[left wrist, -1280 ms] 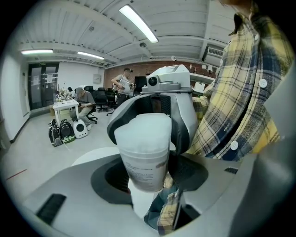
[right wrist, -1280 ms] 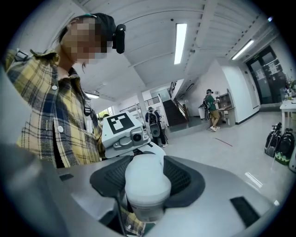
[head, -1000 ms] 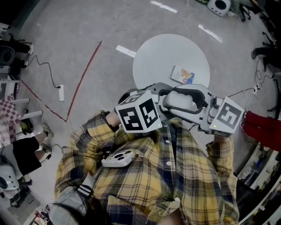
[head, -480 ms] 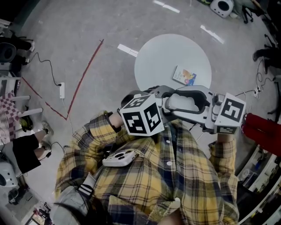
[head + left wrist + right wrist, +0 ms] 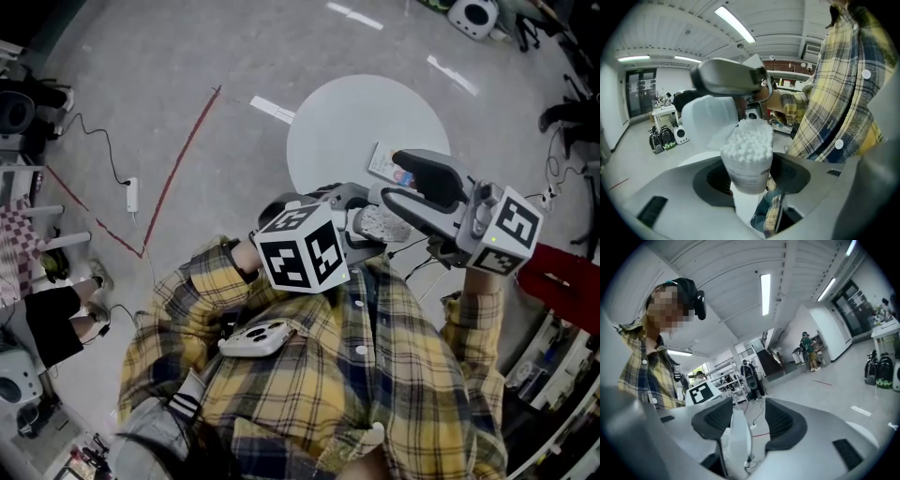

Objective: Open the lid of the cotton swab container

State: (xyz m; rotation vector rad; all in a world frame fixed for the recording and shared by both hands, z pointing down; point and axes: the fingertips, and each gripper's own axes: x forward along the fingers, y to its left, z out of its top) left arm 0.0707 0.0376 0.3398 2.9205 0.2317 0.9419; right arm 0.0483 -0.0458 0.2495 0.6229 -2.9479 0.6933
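Left tongs [image 5: 747, 174] are clamped on the cotton swab container [image 5: 748, 164], one pad on each side of the body, held in the air in front of the person's plaid shirt [image 5: 375, 375]. The container stands pretty much upright, long axis up and down, open mouth to the ceiling. It's a clear round tub with a paper label, packed full of swabs [image 5: 747, 139], the white heads bulging over the rim.

Right tongs [image 5: 749, 414] hold the lid [image 5: 710, 119], a cloudy white cap, just beside the container's mouth but off it. In the right gripper view it sits edge-on between the pads.

A second ago the lid was still on and both tongs met over it. Now the right tongs have swung out with it toward the round tabletop [image 5: 347, 122], and the left haven't budged.
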